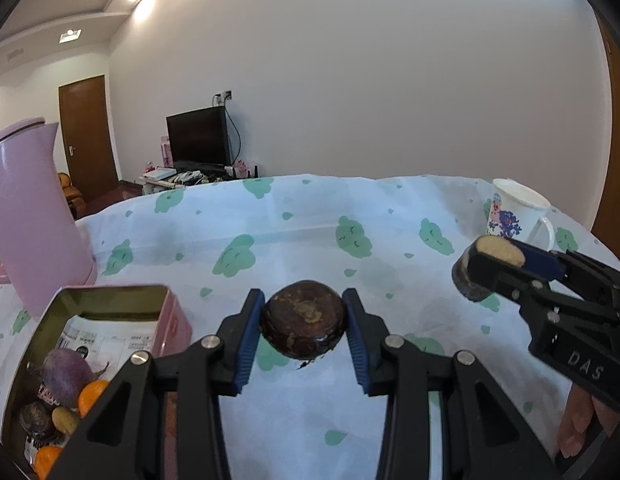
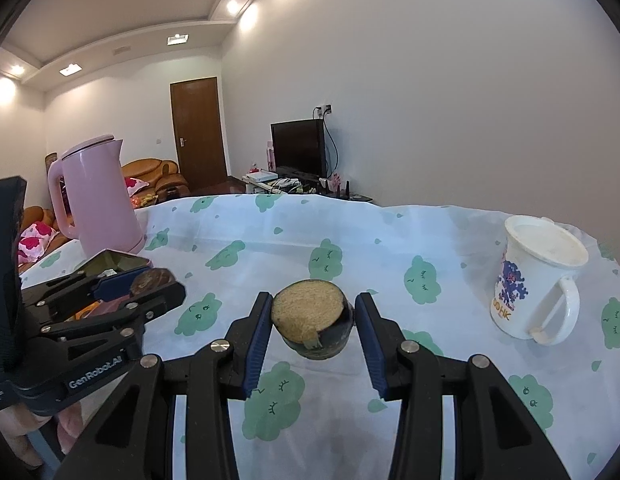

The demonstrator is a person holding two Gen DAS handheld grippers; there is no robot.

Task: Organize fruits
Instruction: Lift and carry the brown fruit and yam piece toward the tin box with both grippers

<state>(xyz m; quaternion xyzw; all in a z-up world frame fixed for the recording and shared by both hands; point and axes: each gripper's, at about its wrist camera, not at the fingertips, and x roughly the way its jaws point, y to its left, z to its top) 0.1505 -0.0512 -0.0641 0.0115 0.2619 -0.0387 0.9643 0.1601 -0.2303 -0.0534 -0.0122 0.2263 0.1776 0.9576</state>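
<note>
My left gripper (image 1: pixel 304 322) is shut on a dark brown round fruit (image 1: pixel 304 322) and holds it above the cloth; it also shows in the right wrist view (image 2: pixel 150 280). My right gripper (image 2: pixel 313 322) is shut on a dark cut fruit piece (image 2: pixel 313 322) with a pale yellow cut face turned up; it also shows in the left wrist view (image 1: pixel 489 264). A pink metal tin (image 1: pixel 110 320) at the lower left holds a purple fruit (image 1: pixel 66 376), orange fruits (image 1: pixel 92 396) and several small ones.
A pink kettle (image 1: pixel 34 216) stands behind the tin at the left. A white printed mug (image 2: pixel 537 280) stands at the right. The table carries a white cloth with green cloud prints (image 2: pixel 270 240). A TV and a door are in the far room.
</note>
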